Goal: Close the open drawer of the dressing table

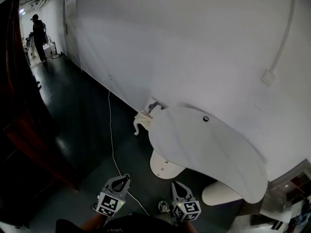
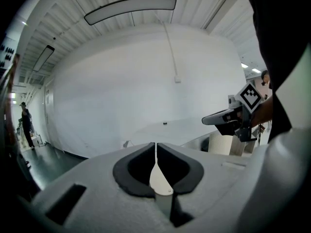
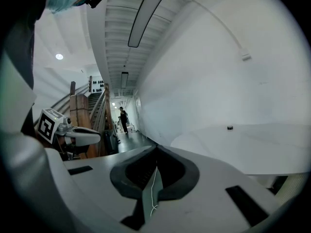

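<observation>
The dressing table (image 1: pixel 209 149) has a white curved top and stands against the white wall, ahead and to the right. A cream rounded part (image 1: pixel 165 165) juts out below its near left edge; I cannot tell whether this is the drawer. A small dark knob (image 1: pixel 206 118) sits on the top. My left gripper (image 1: pixel 126 177) and right gripper (image 1: pixel 174 184) hang low over the dark floor, short of the table and apart from it. Both are shut with nothing between the jaws. The left gripper view shows the shut left gripper (image 2: pixel 156 144), the right gripper view the shut right gripper (image 3: pixel 156 152).
A white cable (image 1: pixel 112 144) runs across the dark floor towards me. A cream cloth-like thing (image 1: pixel 142 121) lies at the wall by the table's left end. A ribbed cream cylinder (image 1: pixel 221 193) stands under the table's right end. A person (image 1: pixel 38 33) stands far down the corridor. Dark wood (image 1: pixel 24 130) borders the left.
</observation>
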`<state>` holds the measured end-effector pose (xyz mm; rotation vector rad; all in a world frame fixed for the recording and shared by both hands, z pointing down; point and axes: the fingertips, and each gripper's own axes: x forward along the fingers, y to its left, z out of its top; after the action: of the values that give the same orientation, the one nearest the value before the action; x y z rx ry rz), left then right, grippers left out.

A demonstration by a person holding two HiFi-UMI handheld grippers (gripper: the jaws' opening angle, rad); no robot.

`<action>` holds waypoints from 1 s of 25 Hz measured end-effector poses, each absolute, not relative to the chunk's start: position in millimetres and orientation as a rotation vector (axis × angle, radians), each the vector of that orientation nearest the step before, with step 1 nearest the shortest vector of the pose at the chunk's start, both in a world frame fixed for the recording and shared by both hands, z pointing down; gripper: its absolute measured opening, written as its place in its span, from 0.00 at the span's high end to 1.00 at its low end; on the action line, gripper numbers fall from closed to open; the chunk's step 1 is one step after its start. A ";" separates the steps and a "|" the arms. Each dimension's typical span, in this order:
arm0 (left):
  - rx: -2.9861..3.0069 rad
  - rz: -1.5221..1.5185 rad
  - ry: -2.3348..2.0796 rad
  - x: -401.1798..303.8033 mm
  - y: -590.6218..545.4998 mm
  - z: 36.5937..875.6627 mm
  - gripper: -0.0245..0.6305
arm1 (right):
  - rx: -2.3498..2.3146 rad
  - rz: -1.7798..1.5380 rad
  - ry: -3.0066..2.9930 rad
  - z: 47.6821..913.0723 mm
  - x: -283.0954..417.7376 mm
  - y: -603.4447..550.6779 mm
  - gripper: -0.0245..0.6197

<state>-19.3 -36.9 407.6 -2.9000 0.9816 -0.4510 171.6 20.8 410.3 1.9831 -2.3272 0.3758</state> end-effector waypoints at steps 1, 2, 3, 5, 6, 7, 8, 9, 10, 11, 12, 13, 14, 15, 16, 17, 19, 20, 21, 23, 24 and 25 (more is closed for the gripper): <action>-2.901 -0.442 0.984 -19.6 -36.5 407.6 0.92 | 1.981 0.382 -2.327 412.0 170.4 21.7 0.95; -2.902 -0.433 0.982 -19.4 -35.6 407.8 0.92 | 1.980 0.391 -2.325 413.8 169.6 22.8 0.95; -2.905 -0.426 0.978 -18.8 -34.1 407.6 0.92 | 1.981 0.400 -2.318 414.8 169.1 24.0 0.95; -2.913 -0.420 0.973 -18.6 -31.2 406.6 0.93 | 1.984 0.413 -2.294 413.7 168.2 25.7 0.95; -2.916 -0.421 0.975 -19.6 -30.1 406.5 0.93 | 1.984 0.412 -2.284 413.5 168.0 26.2 0.95; -2.917 -0.423 0.979 -21.3 -29.0 406.7 0.93 | 1.983 0.407 -2.280 414.5 167.7 26.4 0.95; -2.919 -0.425 0.983 -23.1 -27.9 407.4 0.93 | 1.981 0.399 -2.280 415.9 167.5 26.5 0.96; -2.920 -0.427 0.988 -24.9 -27.1 408.2 0.93 | 1.980 0.393 -2.281 416.5 166.9 26.6 0.96; -2.921 -0.428 0.992 -26.3 -26.5 409.2 0.93 | 1.980 0.392 -2.280 415.9 165.8 26.7 0.96; -2.922 -0.428 0.994 -27.5 -26.0 410.6 0.93 | 1.979 0.395 -2.277 414.5 164.3 27.0 0.96; -2.924 -0.426 0.996 -28.8 -25.6 412.5 0.93 | 1.979 0.398 -2.274 413.2 162.5 27.2 0.96; -2.926 -0.424 0.995 -30.3 -25.3 414.6 0.93 | 1.978 0.401 -2.272 412.9 160.5 27.4 0.96; -2.926 -0.425 0.994 -31.9 -25.0 416.6 0.93 | 1.977 0.406 -2.270 413.4 158.3 27.6 0.96; -2.924 -0.433 0.990 -33.5 -24.8 418.2 0.93 | 1.973 0.413 -2.268 414.5 156.1 27.9 0.96; -2.920 -0.443 0.987 -34.6 -24.6 419.5 0.93 | 1.969 0.420 -2.265 416.3 154.7 28.6 0.96; -2.919 -0.449 0.986 -35.1 -24.5 420.1 0.93 | 1.967 0.424 -2.260 418.5 154.4 29.5 0.96; -2.919 -0.446 0.982 -34.4 -23.9 419.2 0.93 | 1.969 0.429 -2.252 421.1 154.7 31.4 0.96; -2.919 -0.443 0.976 -33.6 -23.1 418.4 0.93 | 1.969 0.429 -2.250 421.4 154.6 32.2 0.96; -2.919 -0.440 0.968 -32.7 -22.0 417.7 0.93 | 1.969 0.428 -2.250 421.4 154.3 32.8 0.96; -2.921 -0.438 0.962 -31.7 -20.1 418.5 0.93 | 1.971 0.427 -2.252 420.9 153.9 33.8 0.96; -2.924 -0.440 0.965 -31.8 -19.4 420.1 0.93 | 1.972 0.427 -2.252 420.7 154.0 34.3 0.96; -2.929 -0.439 0.971 -31.9 -19.0 421.6 0.93 | 1.973 0.425 -2.251 420.6 154.4 34.7 0.96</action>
<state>-31.9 -19.0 421.6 -2.9289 0.9707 -0.4393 154.4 34.7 420.6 1.9731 -2.2515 0.4254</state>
